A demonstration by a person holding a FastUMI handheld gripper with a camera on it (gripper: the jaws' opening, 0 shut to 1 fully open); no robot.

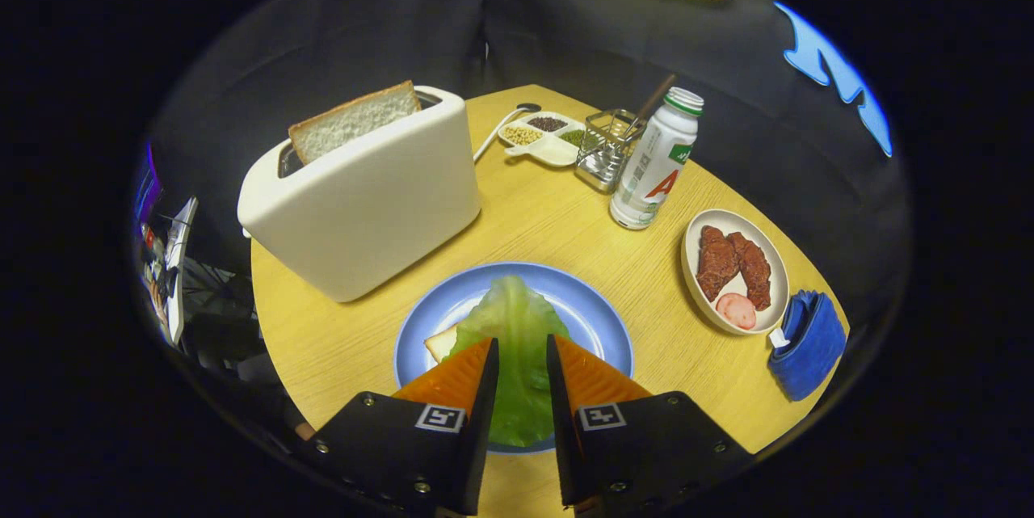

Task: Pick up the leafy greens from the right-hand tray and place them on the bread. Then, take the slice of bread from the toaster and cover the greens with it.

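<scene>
Seemingly tongs (522, 356) clamped on one lettuce leaf (517, 324), one bread slice (353, 121) in toaster (363, 203)

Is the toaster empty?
No, a slice of bread sticks up out of the white toaster, beyond the claw and its lettuce leaf.

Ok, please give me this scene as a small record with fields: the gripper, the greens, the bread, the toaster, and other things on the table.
gripper: gripper with fingers partly closed, greens in the gap; firm grip cannot be told
greens: leafy greens lying over the bread on the blue plate
bread on plate: bread, a corner showing beside the greens
toaster: white toaster beyond the plate, bread slice standing in its slot
other: bottle, meat dish, blue cloth, wire holder, divided dish
</scene>
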